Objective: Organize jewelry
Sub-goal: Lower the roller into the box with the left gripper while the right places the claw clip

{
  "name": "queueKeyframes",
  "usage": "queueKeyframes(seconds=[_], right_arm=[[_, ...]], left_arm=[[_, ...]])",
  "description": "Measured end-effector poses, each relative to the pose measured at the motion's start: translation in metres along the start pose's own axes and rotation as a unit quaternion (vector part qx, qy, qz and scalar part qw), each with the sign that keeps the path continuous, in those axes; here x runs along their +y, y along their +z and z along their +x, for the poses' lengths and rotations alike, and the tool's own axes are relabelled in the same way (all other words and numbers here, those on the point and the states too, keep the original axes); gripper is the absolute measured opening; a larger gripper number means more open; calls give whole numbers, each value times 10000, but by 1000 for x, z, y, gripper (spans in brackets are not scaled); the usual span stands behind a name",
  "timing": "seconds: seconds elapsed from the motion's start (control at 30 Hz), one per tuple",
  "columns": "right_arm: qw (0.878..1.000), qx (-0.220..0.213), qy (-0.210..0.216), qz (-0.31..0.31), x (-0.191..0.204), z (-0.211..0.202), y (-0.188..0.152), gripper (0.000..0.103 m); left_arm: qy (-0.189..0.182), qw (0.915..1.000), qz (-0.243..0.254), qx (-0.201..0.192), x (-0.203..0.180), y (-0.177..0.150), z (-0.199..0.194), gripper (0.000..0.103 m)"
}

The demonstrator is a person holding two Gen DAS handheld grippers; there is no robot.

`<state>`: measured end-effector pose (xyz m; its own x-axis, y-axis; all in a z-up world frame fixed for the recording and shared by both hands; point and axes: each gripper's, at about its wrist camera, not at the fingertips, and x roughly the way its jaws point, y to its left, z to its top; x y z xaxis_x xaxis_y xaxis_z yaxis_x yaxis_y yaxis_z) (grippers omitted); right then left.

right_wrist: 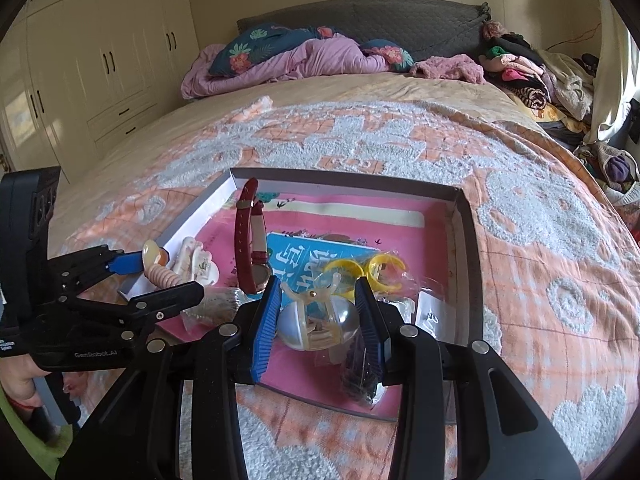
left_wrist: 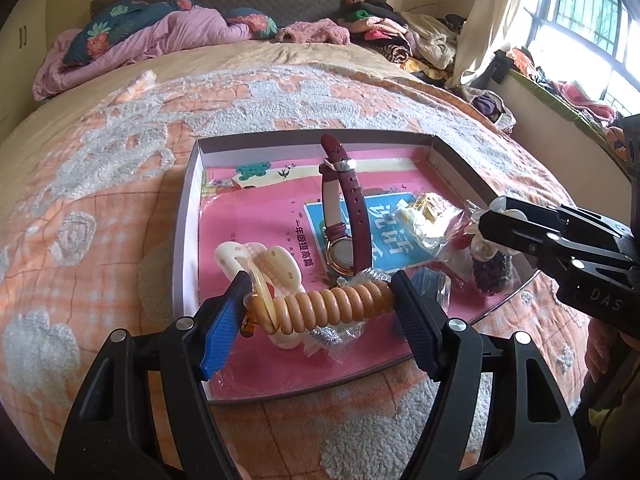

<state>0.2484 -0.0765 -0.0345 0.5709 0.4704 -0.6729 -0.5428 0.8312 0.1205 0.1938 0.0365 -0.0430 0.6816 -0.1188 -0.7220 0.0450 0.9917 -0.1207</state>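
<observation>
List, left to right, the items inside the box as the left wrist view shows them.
White hair claw → tan coil hair tie held in the left gripper → maroon-strap watch → yellow pieces in a clear bag → right gripper.

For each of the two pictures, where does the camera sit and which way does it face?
Left wrist: sits behind the left gripper, faces the headboard over the box; own fingers grip a coil tie; the right gripper enters at right.
Right wrist: sits behind the right gripper, same heading; fingers flank a clear clip; the left gripper and a hand show at left.
Shared: box, watch, bed.
</observation>
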Motion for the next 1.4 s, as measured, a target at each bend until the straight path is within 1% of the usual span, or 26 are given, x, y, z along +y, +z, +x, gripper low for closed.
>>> queueKeyframes(seconds=[0.27,0.67,0.83,1.07,1.13,1.27,1.37,1.4], right_arm=[[9999,163,-7,11,-3,12,-6,37],[9997,211,-34,119,-7,15,-9,37],[9997,163,-23,170,-9,13,-10,43],[9997,88,-38,235,-12,4,-10,45],[9997,73,-45,250,-12,3,-10,47],[9996,89,-74,276,-14,3,-11,48],[9995,84,-79,298,-15,3,-12,48],[9995,82,-77,302,-15,3,-12,48]], left_arm=[[33,10000,43,36,-2,-2,4,64],[39,9999,61,102,-2,-5,8,64],[58,9999,78,119,-3,-6,8,64],[82,9999,92,110,-3,-6,9,64],[91,9998,94,128,-3,-6,10,64],[119,9998,90,142,-3,-5,9,66],[140,9998,69,126,-2,-4,7,73],[140,9998,65,119,-2,-3,7,73]])
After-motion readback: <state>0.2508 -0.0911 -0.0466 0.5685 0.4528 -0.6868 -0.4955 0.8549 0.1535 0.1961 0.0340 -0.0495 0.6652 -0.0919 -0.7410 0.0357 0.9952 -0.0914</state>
